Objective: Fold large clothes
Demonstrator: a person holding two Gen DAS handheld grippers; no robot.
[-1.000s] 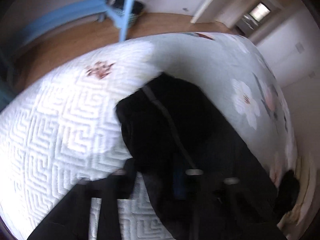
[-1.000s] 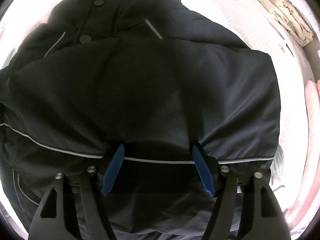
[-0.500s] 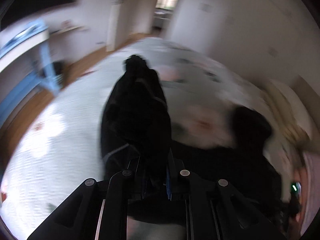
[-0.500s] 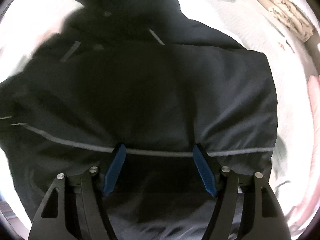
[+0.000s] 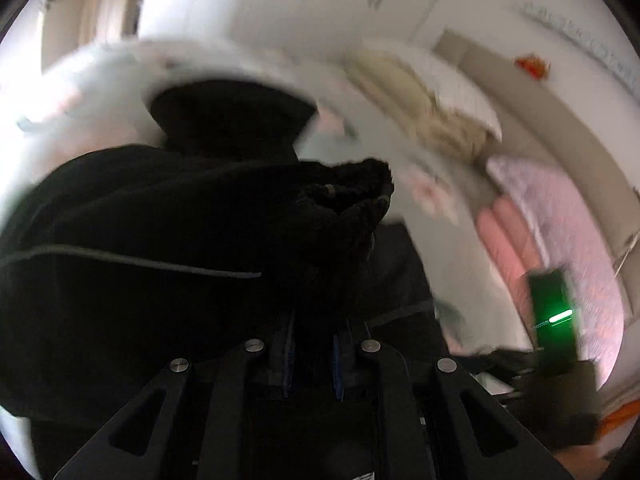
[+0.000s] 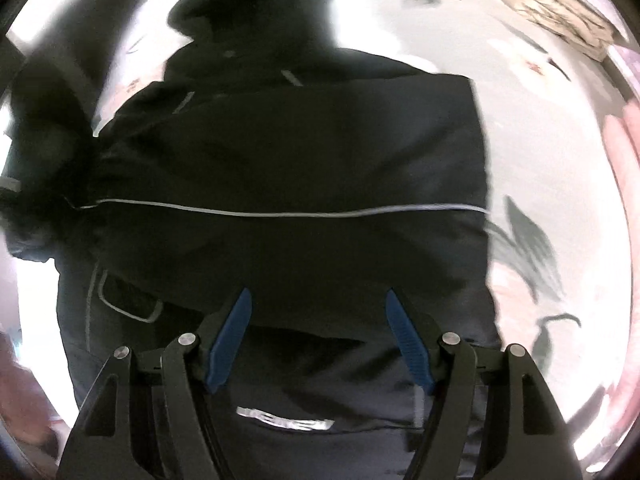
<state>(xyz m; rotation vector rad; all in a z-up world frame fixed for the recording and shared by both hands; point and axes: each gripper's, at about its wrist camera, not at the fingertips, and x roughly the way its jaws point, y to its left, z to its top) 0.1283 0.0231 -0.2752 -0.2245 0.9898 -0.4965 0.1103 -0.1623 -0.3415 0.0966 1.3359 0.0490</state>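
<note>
My left gripper remains clamped on a fold of the black jacket, now swung from the floor side toward the headboard end. My right gripper still hangs spread above the jacket, lying on the floral bedspread. Beyond it, folded bedding and white wall; bare bedspread on the right.

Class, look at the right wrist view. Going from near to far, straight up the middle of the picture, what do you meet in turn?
Open right gripper → black jacket with its thin pale piping line → jacket's hood → floral bedspread.
</note>
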